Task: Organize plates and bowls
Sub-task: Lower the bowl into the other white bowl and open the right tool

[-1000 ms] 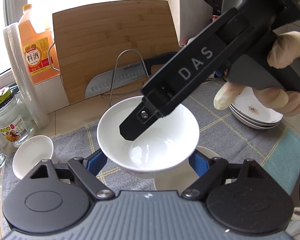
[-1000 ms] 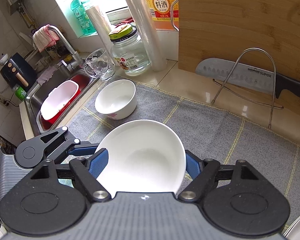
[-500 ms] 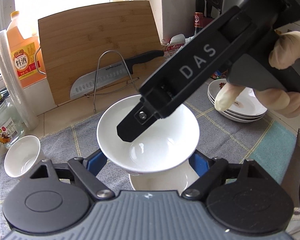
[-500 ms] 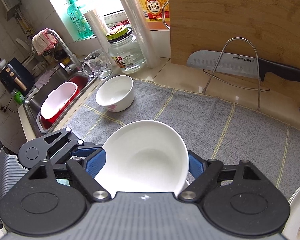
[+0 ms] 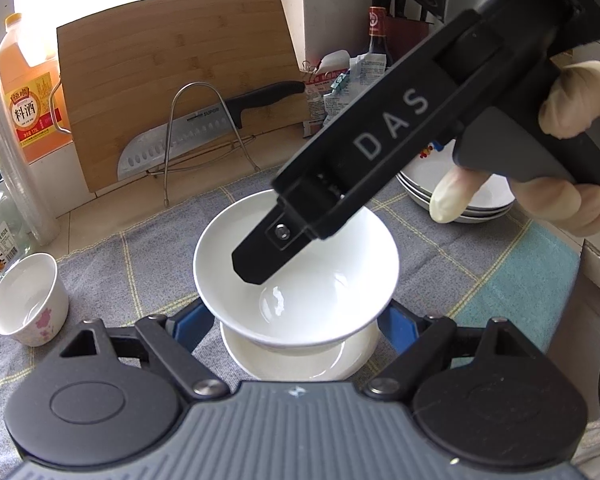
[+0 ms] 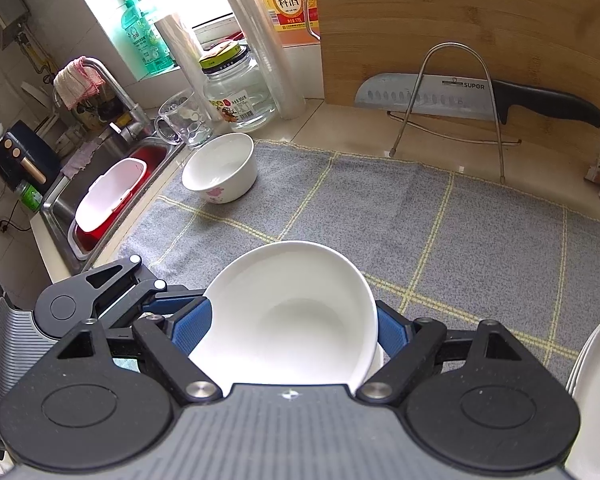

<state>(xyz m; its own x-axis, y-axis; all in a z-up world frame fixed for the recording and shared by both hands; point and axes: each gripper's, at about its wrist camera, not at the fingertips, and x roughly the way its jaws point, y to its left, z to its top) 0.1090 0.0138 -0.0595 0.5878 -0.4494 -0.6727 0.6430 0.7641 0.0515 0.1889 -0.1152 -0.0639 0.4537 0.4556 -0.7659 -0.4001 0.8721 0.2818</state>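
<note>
A wide white bowl (image 5: 300, 280) hangs just above a second white bowl (image 5: 292, 356) on the grey mat. It also shows in the right wrist view (image 6: 288, 316). My left gripper (image 5: 296, 324) holds the bowl by its base between the blue pads (image 5: 188, 326). My right gripper (image 6: 292, 330) reaches in from the upper right and spans the same bowl; its finger (image 5: 268, 252) lies inside the rim. Whether the right pads (image 6: 190, 328) press on it I cannot tell. A small flowered bowl (image 5: 28, 300) stands at the left. Stacked plates (image 5: 476, 196) sit at the right.
A cutting board (image 5: 180, 72) and a knife (image 5: 188, 140) on a wire rack stand at the back. An oil jug (image 5: 28, 92), a glass jar (image 6: 236, 92) and a glass mug (image 6: 184, 120) line the left. The sink (image 6: 112, 184) holds a red and white tub.
Both grippers have carried the wide bowl to the right, towards the stacked plates. A second white bowl has come into view directly beneath it. The small flowered bowl has stayed in place.
</note>
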